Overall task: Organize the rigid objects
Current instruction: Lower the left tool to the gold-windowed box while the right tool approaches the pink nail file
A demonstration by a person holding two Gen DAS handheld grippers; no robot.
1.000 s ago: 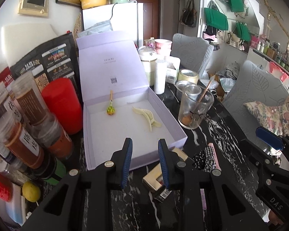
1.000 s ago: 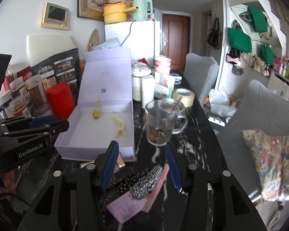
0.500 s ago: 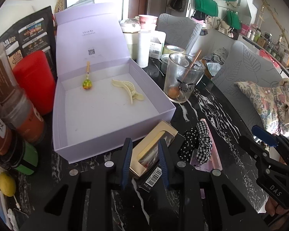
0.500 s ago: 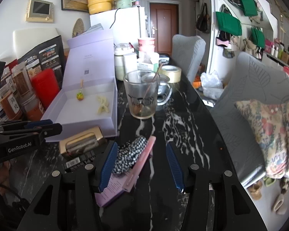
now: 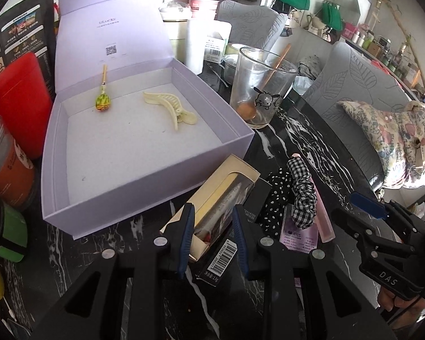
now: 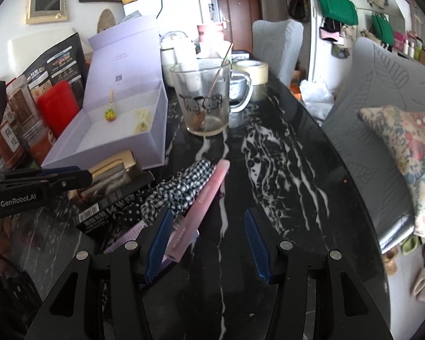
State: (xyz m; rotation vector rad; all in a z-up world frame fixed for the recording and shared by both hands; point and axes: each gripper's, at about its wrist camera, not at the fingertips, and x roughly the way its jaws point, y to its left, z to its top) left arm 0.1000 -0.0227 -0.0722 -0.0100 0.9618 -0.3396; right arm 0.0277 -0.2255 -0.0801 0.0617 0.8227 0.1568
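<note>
An open lilac box (image 5: 144, 198) holds a lollipop (image 5: 102, 102) and a cream hair clip (image 5: 170, 107). In front of it a gold windowed box (image 5: 226, 189) lies across a black barcoded box (image 5: 221, 257). My left gripper (image 5: 212, 235) is narrowly open, its fingers straddling the gold box's near end. To the right lie a polka-dot scrunchie (image 5: 274, 195), a checked scrunchie (image 6: 181, 187), a pink tube (image 6: 204, 201) and a purple card (image 5: 297, 236). My right gripper (image 6: 208, 243) is open low over the table, the tube's near end just inside its left finger.
A glass mug (image 6: 206, 99) with a stick in it stands beside the lilac box. A red canister (image 5: 17, 96) and jars crowd the left side. Tape roll (image 6: 252, 69), cups and containers stand behind. Grey chairs (image 6: 382, 119) line the table's right edge.
Both grippers have sunk and tilted down towards the table. The left one now has the gold box between its fingers; the right one has come down beside the pink tube.
</note>
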